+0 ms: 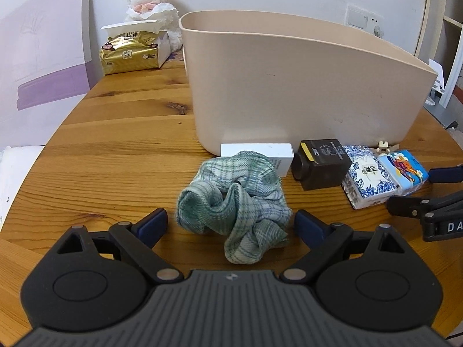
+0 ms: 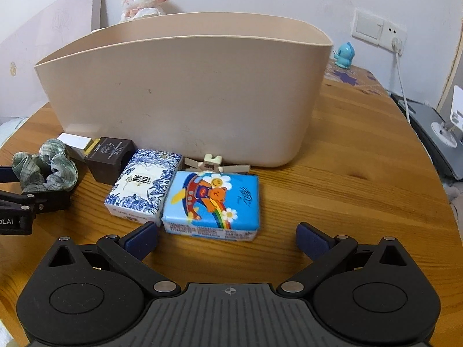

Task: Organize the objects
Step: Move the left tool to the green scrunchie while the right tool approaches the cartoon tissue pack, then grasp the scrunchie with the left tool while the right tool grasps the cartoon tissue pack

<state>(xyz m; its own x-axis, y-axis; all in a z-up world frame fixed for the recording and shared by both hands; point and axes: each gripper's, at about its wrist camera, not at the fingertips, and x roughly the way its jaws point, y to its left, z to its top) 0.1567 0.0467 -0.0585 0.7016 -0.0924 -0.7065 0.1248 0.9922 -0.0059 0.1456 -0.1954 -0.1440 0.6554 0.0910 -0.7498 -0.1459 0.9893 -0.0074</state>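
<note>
Wooden worktop (image 2: 332, 179) against a white wall, one beige bin (image 2: 185, 92) in the middle. Before the bin: two tissue packs (image 2: 211, 202), one scrunchie (image 1: 234, 202), two small boxes. Your left gripper (image 1: 231, 225) straddles the scrunchie, spread wide; your right gripper (image 2: 227, 238), also wide apart, grips nothing.

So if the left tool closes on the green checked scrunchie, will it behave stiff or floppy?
Probably floppy: the scrunchie is crumpled, gathered cloth, so it should squash between the open left tool fingers and sag when lifted. It looks light and unlikely to roll or break. A push may drag and bunch it on the wooden table rather than slide it cleanly.
</note>
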